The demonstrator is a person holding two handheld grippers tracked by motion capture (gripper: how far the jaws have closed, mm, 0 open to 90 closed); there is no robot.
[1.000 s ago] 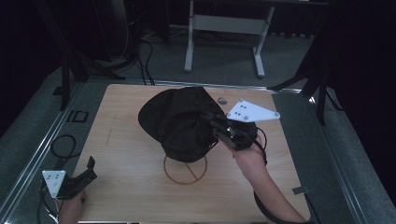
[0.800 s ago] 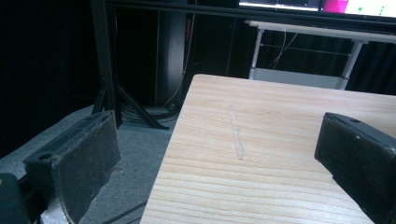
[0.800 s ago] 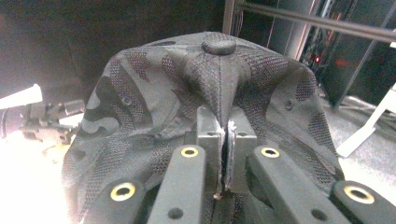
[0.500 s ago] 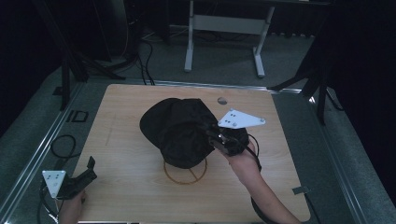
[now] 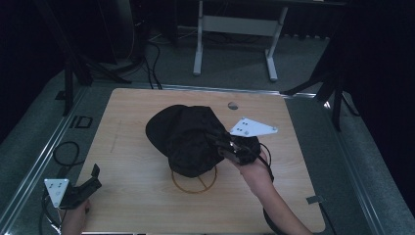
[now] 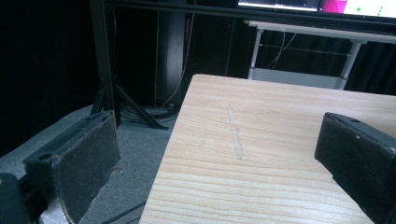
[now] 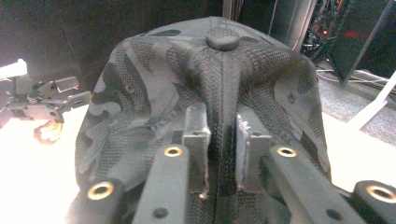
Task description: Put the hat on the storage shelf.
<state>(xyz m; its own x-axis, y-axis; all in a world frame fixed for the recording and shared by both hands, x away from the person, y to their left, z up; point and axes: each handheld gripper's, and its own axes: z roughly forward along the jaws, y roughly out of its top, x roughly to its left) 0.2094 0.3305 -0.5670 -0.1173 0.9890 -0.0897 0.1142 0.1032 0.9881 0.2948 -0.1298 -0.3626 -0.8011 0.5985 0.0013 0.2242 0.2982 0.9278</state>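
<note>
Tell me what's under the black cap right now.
A thin wire ring base shows on the table below the black cap, which the right gripper pinches. Any upright support is covered by the cap.

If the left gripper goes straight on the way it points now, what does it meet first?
Probably nothing soon: the open left gripper points along the bare wooden table near its edge. Depth is unclear.

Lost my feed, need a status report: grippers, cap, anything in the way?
Right gripper shut on black cap, over wire stand. Left gripper open, idle at table's near-left corner. Nothing in the way.
</note>
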